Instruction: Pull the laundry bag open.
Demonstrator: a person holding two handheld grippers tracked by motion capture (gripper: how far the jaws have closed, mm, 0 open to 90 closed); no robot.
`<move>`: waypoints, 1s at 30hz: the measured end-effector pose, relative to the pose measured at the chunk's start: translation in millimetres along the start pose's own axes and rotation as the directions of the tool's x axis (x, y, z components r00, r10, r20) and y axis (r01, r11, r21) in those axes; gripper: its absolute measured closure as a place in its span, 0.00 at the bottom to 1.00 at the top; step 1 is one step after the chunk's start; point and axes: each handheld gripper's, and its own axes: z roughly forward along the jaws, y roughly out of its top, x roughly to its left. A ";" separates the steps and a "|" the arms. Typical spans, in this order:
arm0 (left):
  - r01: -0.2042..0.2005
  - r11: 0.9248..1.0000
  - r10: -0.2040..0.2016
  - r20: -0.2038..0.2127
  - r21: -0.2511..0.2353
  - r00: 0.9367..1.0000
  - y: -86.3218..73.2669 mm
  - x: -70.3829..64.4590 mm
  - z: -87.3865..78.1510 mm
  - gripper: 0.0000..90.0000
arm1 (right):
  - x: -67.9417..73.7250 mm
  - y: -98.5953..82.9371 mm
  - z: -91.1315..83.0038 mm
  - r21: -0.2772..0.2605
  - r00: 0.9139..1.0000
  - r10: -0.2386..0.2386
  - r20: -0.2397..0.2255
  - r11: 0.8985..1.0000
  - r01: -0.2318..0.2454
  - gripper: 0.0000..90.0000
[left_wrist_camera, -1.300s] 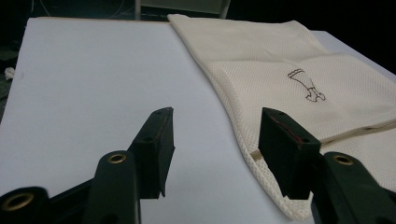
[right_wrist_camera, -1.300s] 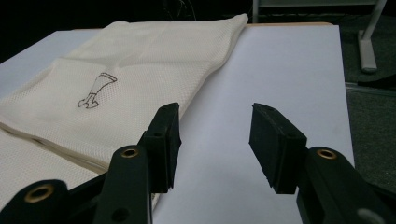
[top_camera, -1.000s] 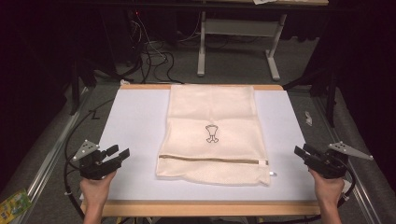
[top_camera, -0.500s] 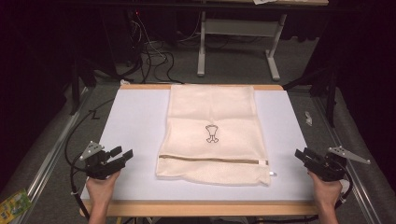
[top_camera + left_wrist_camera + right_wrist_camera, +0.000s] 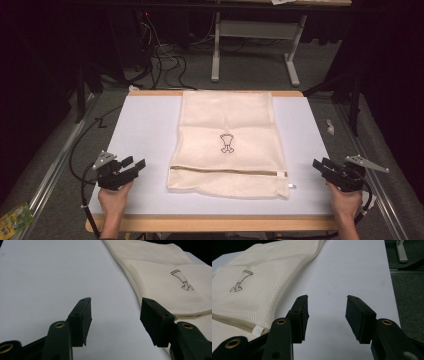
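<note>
The mesh bag [image 5: 227,142] lies flat at the middle of the bench [image 5: 145,125], its far end reaching the far edge and its near end stopping short of the near edge. A zip [image 5: 225,170] runs across the bag near its near end, with a white zip end [image 5: 285,174] on the right side. A small dark emblem [image 5: 227,143] is printed at the bag's centre.

The left gripper [image 5: 131,168] sits near the near-left corner of the bench, held by the left hand [image 5: 114,197]. Its jaws stand apart with nothing between them — the left gripper view shows bare bench surface in the gap, with the bag's left edge [image 5: 135,287] just beside the right-hand jaw.

The right gripper [image 5: 322,166] sits at the right edge of the bench near the near-right corner, held by the right hand [image 5: 344,201]. Its jaws are likewise parted and empty — the right gripper view shows the zip end [image 5: 258,330] just beside the left-hand jaw, not touching it.
</note>
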 end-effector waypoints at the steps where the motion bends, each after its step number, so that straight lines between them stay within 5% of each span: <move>1: 0.002 1.000 -0.002 -0.001 -0.001 1.000 -0.3 0.2 0.8 0.47 | 0.3 -0.4 1.0 0.003 1.000 0.009 0.002 1.000 -0.009 0.59; 14: 0.009 1.000 -0.010 -0.040 -0.022 0.999 -1.6 2.0 11.9 0.49 | -6.9 -3.2 9.9 -0.008 0.999 0.040 0.005 0.999 -0.040 0.59; 30: -0.011 1.000 0.010 -0.099 -0.011 0.995 -3.8 4.2 29.4 0.49 | -5.4 -3.7 16.8 0.007 0.999 0.014 0.050 1.000 -0.014 0.60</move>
